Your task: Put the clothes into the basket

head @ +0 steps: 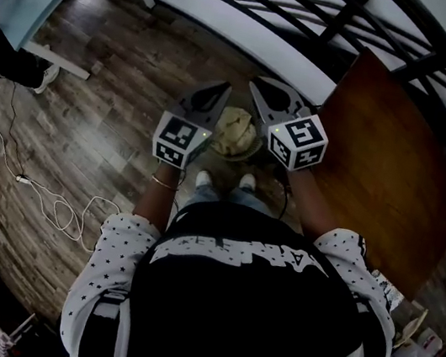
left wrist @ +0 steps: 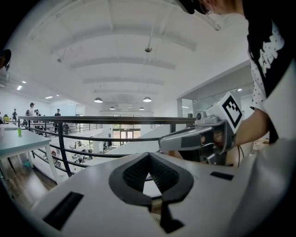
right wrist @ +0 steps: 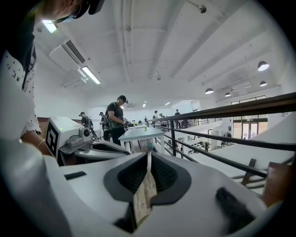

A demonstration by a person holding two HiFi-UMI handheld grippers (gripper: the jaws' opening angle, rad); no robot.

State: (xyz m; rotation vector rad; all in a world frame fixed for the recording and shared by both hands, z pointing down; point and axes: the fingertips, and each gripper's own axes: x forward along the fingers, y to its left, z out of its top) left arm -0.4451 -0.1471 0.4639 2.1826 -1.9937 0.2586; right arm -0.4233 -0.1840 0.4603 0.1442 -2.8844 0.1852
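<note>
Your left gripper (left wrist: 149, 155) is closed, tips together, with a small fold of the beige garment (head: 233, 131) pinched low between its jaws. Your right gripper (right wrist: 149, 152) is closed too, and a longer strip of the same patterned fabric runs up between its pads.

In the head view both grippers are held level in front of you, side by side and to the left of the brown table (head: 387, 168). The right one is just beside the table's near edge and the left one is farther from it. The bunched garment hangs between them, also left of the table and above your shoes (head: 204, 179).

A dark rounded rim shows under the garment on the side nearer the table. It may be the basket, but the head view is too dim there to be sure.

The black railing (head: 319, 24) runs beyond the table's far end, across the direction both grippers point. A white cable (head: 56, 204) lies on the wooden floor (head: 110, 94), well away from the table on your left.
</note>
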